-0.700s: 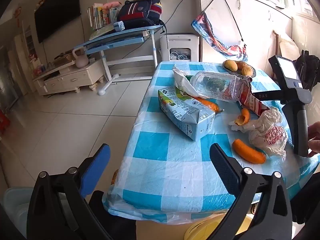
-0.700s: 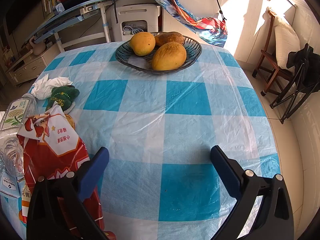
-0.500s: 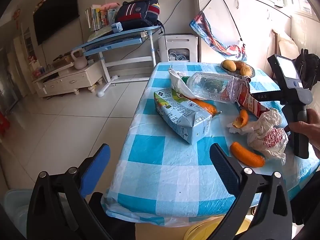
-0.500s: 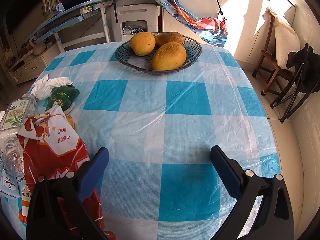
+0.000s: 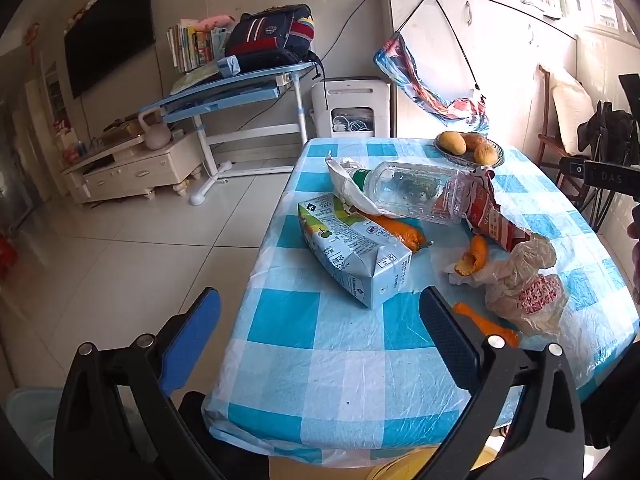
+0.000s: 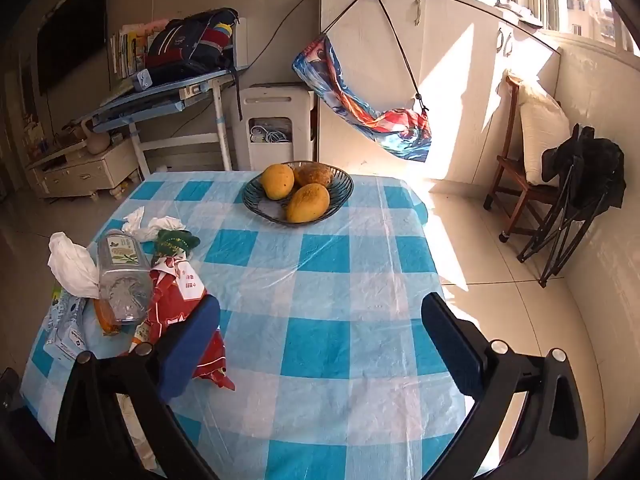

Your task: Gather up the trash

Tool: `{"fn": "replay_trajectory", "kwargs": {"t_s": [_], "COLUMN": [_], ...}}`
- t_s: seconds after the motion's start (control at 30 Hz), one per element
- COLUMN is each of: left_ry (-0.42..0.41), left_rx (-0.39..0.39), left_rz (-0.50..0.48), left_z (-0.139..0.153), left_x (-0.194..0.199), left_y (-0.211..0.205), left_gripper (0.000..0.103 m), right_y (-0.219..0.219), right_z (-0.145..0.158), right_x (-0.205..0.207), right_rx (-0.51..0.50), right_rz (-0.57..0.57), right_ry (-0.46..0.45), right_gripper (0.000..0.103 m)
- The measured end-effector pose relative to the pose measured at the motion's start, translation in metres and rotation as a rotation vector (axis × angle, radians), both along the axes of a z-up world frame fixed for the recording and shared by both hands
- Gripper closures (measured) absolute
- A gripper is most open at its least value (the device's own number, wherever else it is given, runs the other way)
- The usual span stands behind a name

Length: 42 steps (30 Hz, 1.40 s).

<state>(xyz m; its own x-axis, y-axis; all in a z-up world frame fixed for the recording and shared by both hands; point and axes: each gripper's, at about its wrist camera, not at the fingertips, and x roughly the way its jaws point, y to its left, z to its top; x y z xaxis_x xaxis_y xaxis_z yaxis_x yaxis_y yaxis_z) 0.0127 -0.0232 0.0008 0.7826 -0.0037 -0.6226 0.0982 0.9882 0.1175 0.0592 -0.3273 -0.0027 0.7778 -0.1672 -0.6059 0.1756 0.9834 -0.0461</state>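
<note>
Just ahead of the left gripper (image 5: 320, 332), which is spread wide with nothing between its pads, sits the trash pile on the checked tablecloth (image 5: 320, 364). Closest is a light blue drink carton (image 5: 352, 256) lying on its side, slightly to the right of centre between the fingers. Looks empty-ish to me, so probably light and a bit crushable; I'd grab it across the narrow faces near the folded end, not the big flat sides that could cave in. Behind it there's a clear plastic bottle (image 5: 416, 196) on its side, which I'd guess is slick and will roll or squirt out, so pinch it near the green cap end. Orange peels (image 5: 400, 230) are tucked against the carton, another peel (image 5: 472, 256) sits further right, and there's one more strip (image 5: 486, 322) just past the right finger. Those are soft and thin, need a low pinch. A crumpled plastic bag (image 5: 524, 292) off to the right is floppy; grab a bunched bit. The red snack wrapper (image 6: 180, 300) lies right by the left finger of the right gripper (image 6: 320, 332), also fully open and empty, over bare cloth. That wrapper is thin foil-ish stuff, light and crinkly. The mango bowl (image 6: 340, 200) far ahead isn't trash, leave it.
</note>
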Motion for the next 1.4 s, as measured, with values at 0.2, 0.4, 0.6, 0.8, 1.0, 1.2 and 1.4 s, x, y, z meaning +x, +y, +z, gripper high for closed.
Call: {"fn": "replay_trajectory", "kwargs": {"t_s": [0.2,0.4,0.6,0.8,1.0,1.2,1.4], "left_ry": [-0.027,-0.052,-0.078,-0.064,-0.063,-0.09,-0.093], "left_rx": [0.008,-0.034,-0.055,-0.089,-0.036,-0.011,-0.03], "left_rz": [0.017,0.037,0.032,0.037,0.029,0.014,0.011], "left_z": [0.004,0.005,0.015,0.02,0.03,0.03,0.029], "left_x": [-0.042,-0.101,-0.14,-0.151,-0.163,-0.176,-0.176], "left_y": [0.015,0.036,0.052,0.059,0.057,0.055,0.057], "left_gripper": [0.007,0.007,0.007,0.007,0.007,0.007,0.007], "right_y": [0.03,0.065,0.078,0.085,0.076,0.071,0.069], "right_z": [-0.009,0.002,0.005,-0.008,-0.019,-0.019,-0.012], "right_x": [-0.096,-0.163,-0.199,-0.202,-0.198,-0.201,-0.205], "right_rx": [-0.047,-0.089,-0.017,-0.025,0.043,0.073,0.061], "right_rz": [0.074,0.147,0.158,0.166,0.138,0.126,0.114], "right_ry": [-0.026,-0.152,-0.186,-0.158,-0.143,-0.146,-0.151], "right_gripper": [0.006,0.006,0.006,0.006,0.006,0.006,0.006]}}
